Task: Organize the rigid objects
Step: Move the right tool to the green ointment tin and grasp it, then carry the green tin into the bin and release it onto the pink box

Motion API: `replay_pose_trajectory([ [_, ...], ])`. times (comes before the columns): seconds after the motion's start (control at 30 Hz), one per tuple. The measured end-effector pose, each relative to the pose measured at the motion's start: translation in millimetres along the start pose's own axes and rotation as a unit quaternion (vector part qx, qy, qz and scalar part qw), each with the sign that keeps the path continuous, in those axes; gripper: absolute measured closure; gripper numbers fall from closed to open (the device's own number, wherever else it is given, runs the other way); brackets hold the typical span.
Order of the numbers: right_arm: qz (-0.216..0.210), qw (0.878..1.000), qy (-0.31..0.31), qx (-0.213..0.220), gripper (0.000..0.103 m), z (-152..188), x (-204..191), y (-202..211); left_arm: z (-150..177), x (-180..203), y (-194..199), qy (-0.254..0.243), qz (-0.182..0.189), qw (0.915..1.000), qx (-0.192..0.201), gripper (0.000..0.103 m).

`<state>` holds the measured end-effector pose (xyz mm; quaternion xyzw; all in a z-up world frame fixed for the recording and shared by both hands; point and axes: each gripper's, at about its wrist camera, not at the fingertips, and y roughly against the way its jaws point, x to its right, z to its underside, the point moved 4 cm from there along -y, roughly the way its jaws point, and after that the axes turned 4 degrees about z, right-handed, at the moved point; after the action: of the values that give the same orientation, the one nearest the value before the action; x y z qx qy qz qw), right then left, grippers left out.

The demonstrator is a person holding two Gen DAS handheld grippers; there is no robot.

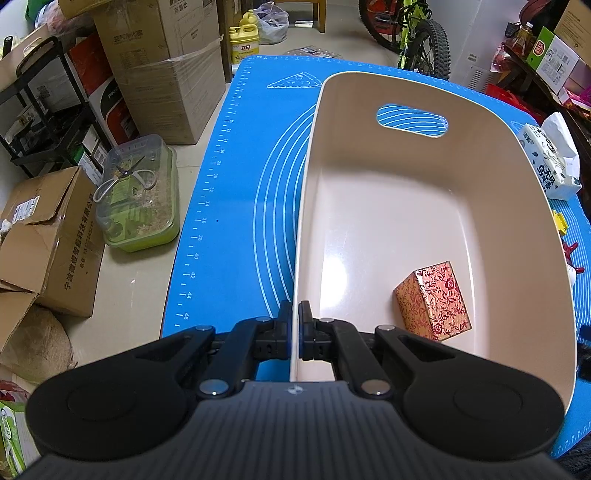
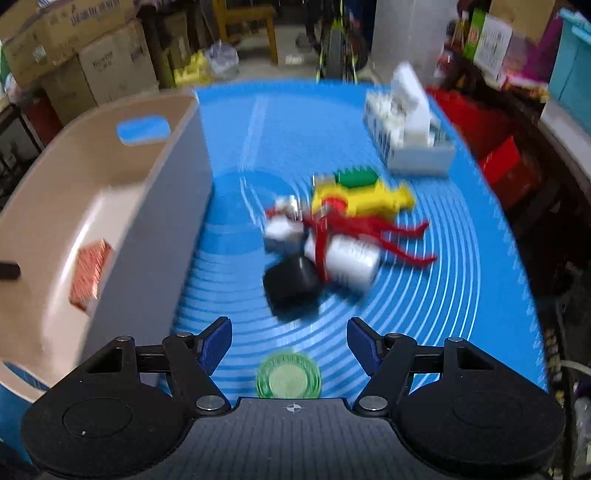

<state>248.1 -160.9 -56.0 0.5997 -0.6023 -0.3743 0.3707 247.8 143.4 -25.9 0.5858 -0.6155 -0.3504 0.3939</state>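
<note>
A pale pink plastic basket [image 1: 480, 192] stands on the blue mat [image 1: 240, 206]. My left gripper [image 1: 294, 314] is shut on the basket's left wall near its front corner. Inside lies a red-and-gold patterned box [image 1: 434, 301], also seen as the patterned box [image 2: 90, 271] in the basket [image 2: 110, 177] in the right wrist view. My right gripper [image 2: 290, 332] is open above the mat with nothing between its fingers. Ahead of it lies a heap: a black block [image 2: 291, 286], a white cylinder [image 2: 351, 262], a red branching toy [image 2: 354, 227] and a yellow-green toy [image 2: 362, 194]. A green round lid [image 2: 289, 376] lies just below the fingers.
A white tissue pack [image 2: 406, 129] sits at the mat's far right, also visible as the tissue pack [image 1: 550, 158]. Cardboard boxes [image 1: 162, 66] and a green lidded tub [image 1: 138, 195] stand on the floor left of the table. A bicycle [image 1: 413, 33] stands beyond it.
</note>
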Motion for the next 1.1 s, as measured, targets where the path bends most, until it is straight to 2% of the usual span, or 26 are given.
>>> replay_pose_trajectory([
  [0.13, 0.004, 0.999, 0.002, -0.033, 0.029, 13, -1, -18, 1, 0, 0, 0.0, -0.001, 1.0, 0.001, 0.098],
  [0.4, 0.01, 0.998, 0.001, -0.065, 0.029, 28, 1, -39, 1, 1, 0, 0.002, -0.001, 1.0, 0.001, 0.098],
  [0.57, 0.014, 0.998, 0.013, -0.057, 0.03, 29, -2, -40, 1, 0, 0, 0.001, -0.001, 1.0, 0.001, 0.098],
  [0.8, 0.012, 0.998, 0.029, -0.047, 0.048, 29, -6, -36, 1, 0, 0, 0.001, -0.001, 1.0, 0.001, 0.098],
  [0.93, 0.014, 0.998, 0.038, -0.041, 0.048, 28, -8, -35, 1, 0, 0, 0.0, -0.002, 1.0, 0.001, 0.098],
  [1.1, 0.009, 0.999, 0.038, -0.009, 0.048, 21, -14, -22, 0, 0, 1, 0.0, -0.001, 1.0, 0.0, 0.098],
])
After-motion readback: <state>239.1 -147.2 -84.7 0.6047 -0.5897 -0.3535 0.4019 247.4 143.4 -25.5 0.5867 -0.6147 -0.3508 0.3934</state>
